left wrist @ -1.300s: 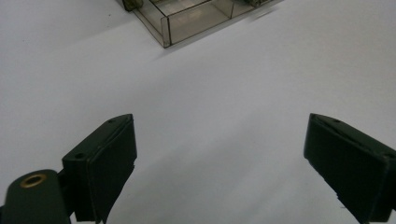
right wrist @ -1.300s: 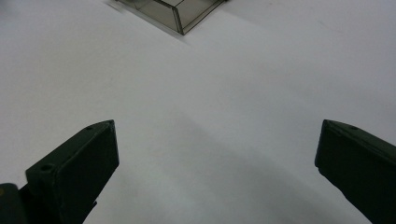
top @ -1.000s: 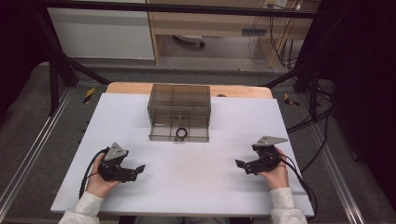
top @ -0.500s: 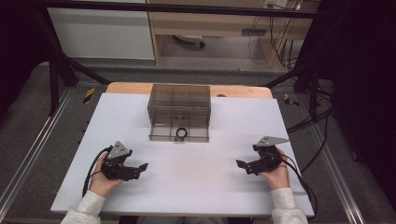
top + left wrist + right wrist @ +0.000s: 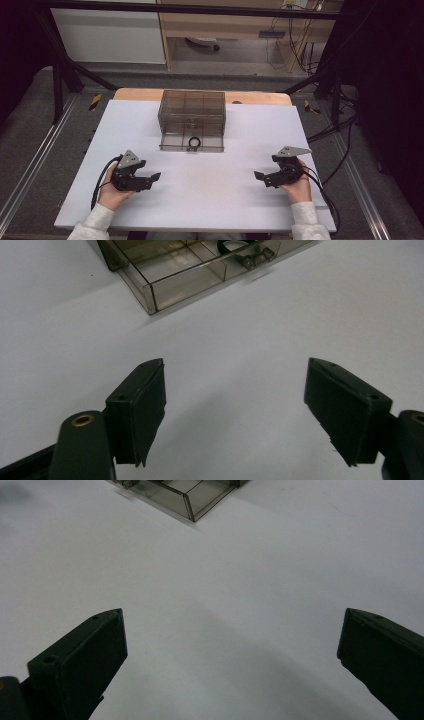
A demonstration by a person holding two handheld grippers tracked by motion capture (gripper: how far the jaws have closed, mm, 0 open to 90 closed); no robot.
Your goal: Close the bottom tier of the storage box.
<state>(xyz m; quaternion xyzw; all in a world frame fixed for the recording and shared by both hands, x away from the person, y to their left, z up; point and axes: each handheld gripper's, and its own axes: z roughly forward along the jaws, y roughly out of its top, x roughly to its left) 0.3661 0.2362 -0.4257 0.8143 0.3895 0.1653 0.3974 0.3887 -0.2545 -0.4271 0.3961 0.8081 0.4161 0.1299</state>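
Note:
A smoky clear compartment box [image 5: 192, 116] stands at the back middle of the white table [image 5: 210, 200], with a black ring [image 5: 194, 144] at its open front tray. My left gripper [image 5: 154, 180] rests at the near left, pointing right. In the left gripper view my left gripper [image 5: 235, 415] is open; its jaws have just been closing, with nothing between them. The box [image 5: 165, 275] and ring [image 5: 231, 246] lie ahead of it. My right gripper [image 5: 260, 179] rests at the near right, pointing left. In the right gripper view my right gripper [image 5: 230, 665] stands wide open over bare table, with a box corner [image 5: 195, 500] beyond it.
Black cables [image 5: 100, 185] trail from both grippers toward the table's near edge. A wooden strip [image 5: 135, 94] shows behind the white board. Dark frame posts [image 5: 60, 85] and floor cables [image 5: 330, 130] flank the table.
The left gripper has edged slightly to the right, toward the middle of the table. The right gripper has stayed where it was.

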